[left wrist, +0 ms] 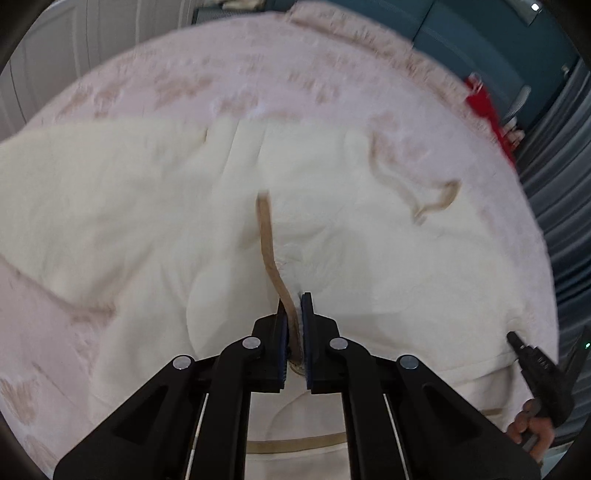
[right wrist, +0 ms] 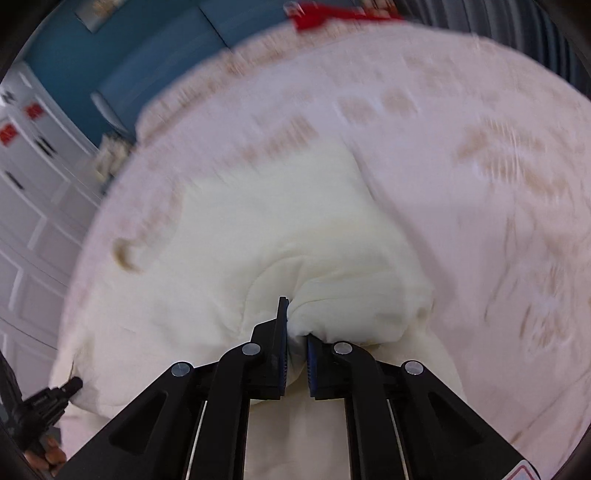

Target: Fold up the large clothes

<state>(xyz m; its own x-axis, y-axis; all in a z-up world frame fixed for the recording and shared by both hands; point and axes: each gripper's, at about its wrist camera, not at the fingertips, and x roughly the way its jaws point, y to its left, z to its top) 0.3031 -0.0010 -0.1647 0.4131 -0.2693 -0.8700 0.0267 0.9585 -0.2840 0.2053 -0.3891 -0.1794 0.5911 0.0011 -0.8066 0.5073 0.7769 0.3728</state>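
No readable text, red-and-white labels (right wrist: pixel 7 133) on white cabinet doors (right wrist: pixel 33 206) too blurred

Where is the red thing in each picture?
Left wrist view: the red thing is at the upper right, past the far edge of the pink bedspread.
Right wrist view: the red thing is at the top centre.
Shared landmark: the cream garment.

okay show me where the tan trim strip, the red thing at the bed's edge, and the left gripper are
tan trim strip (left wrist: pixel 266 236), left wrist view, mid-length of the strip.
red thing (left wrist: pixel 487 110), left wrist view, its middle.
left gripper (left wrist: pixel 295 306), left wrist view, between the fingertips.
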